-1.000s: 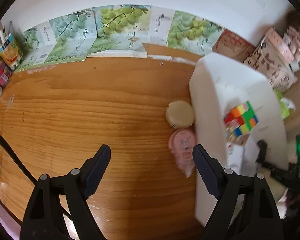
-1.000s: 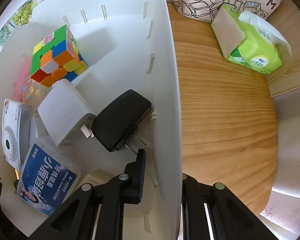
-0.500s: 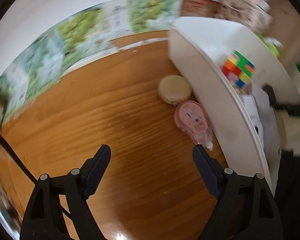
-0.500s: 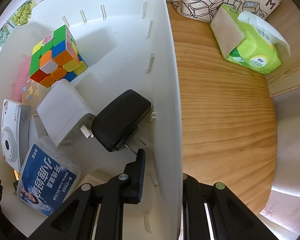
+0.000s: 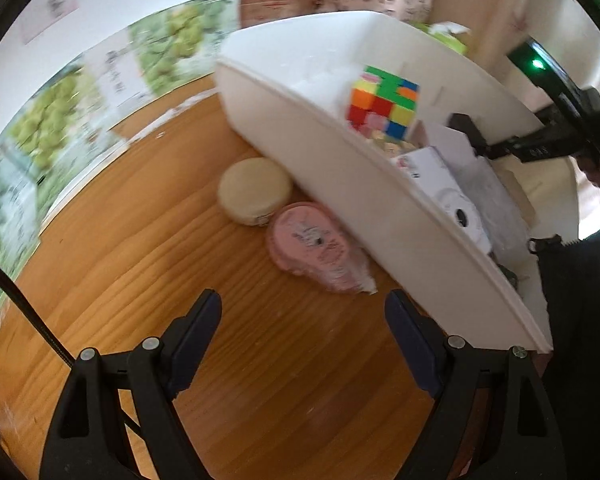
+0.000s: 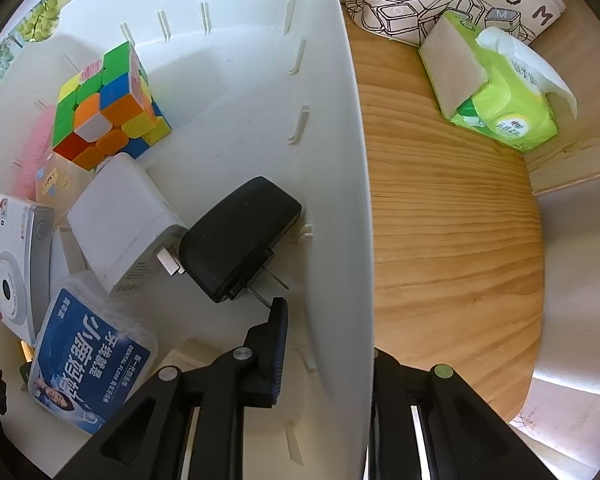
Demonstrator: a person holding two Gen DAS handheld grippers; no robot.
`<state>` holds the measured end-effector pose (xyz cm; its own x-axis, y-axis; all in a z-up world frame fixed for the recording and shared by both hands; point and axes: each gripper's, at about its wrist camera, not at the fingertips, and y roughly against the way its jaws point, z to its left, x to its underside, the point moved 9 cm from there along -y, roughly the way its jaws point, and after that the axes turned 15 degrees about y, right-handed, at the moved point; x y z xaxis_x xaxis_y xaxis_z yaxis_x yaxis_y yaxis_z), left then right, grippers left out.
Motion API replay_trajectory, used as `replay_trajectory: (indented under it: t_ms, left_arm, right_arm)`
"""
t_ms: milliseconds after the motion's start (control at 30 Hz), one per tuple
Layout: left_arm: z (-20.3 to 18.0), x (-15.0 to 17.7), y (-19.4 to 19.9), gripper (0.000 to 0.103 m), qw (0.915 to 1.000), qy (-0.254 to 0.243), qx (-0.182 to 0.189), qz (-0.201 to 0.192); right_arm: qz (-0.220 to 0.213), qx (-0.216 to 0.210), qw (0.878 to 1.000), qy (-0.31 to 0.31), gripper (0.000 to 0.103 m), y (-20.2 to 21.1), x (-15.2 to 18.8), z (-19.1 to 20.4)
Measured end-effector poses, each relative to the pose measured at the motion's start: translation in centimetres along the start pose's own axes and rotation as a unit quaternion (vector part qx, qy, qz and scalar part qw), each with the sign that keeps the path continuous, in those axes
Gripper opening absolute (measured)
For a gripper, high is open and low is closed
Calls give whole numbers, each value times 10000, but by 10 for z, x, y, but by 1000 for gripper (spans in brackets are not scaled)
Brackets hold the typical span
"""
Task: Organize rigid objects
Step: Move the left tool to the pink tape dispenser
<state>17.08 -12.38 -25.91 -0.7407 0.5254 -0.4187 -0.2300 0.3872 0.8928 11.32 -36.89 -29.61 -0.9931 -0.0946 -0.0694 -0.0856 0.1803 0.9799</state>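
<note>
The white bin's wall (image 6: pixel 340 184) is clamped by the right tongs (image 6: pixel 328 344); the left tongs (image 5: pixel 304 320) are held wide open, empty, above the tabletop (image 5: pixel 140 248).

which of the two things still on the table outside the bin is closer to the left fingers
The pink teardrop-shaped tape dispenser, lying just ahead of the open left gripper. The round cream case sits farther off, beside the white bin.

Wooden tabletop (image 5: pixel 148 240) with visible grain, white wall (image 5: pixel 112 4) behind, grape-printed panels (image 5: pixel 80 92) stood along the table's far edge, daylight fell across the wood.
</note>
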Motion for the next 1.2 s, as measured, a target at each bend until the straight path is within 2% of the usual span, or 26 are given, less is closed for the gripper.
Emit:
replay_trajectory:
  t_ms: [267, 433, 533, 867, 1000, 1200]
  left_arm:
    - [-17, -1, -13, 85, 9981, -582, 191, 101]
    - [-28, -1, -21, 85, 9922, -1243, 35, 25]
    - [-32, 0, -26, 85, 9892, -1468, -8, 21]
    - [-30, -4, -36, 85, 9852, -1708, -144, -39]
    - [-32, -6, -41, 84, 9795, -1991, -273, -118]
    - [-32, -8, -42, 82, 9767, -2127, -234, -144]
  right_arm:
    - [28, 19, 10000, -80, 20, 1, -2, -1]
    - [48, 30, 9999, -104, 21, 0, -2, -2]
    - [50, 34, 9999, -125, 21, 0, -1, -2]
    - [56, 39, 9999, -141, 21, 0, -1, -2]
    - [55, 38, 9999, -147, 21, 0, -1, -2]
    - [55, 36, 9999, -151, 21, 0, -1, -2]
